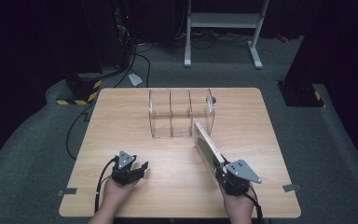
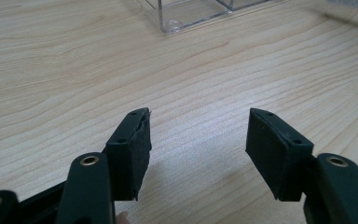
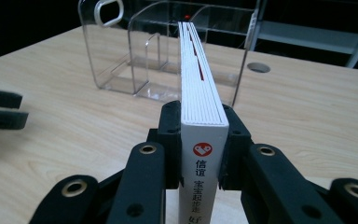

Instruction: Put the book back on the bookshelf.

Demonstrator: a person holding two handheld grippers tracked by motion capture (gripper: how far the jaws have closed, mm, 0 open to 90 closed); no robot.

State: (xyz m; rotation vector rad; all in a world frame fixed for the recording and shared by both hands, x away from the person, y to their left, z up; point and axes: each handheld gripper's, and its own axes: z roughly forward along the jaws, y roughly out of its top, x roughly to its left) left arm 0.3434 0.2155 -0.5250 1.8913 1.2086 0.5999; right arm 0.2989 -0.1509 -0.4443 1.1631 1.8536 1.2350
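Two grippers, one book.
My right gripper [image 3: 200,140] clamps its jaws on the white book [image 3: 200,88] near the bench's front edge; my left gripper [image 2: 198,149] gapes empty.

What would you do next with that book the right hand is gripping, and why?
Probably ease the book forward toward the clear rack. The right gripper is shut on its spine end, holding it on edge and pointing at the rack's compartments, which look empty. The left gripper rests open on the table, off to the side.
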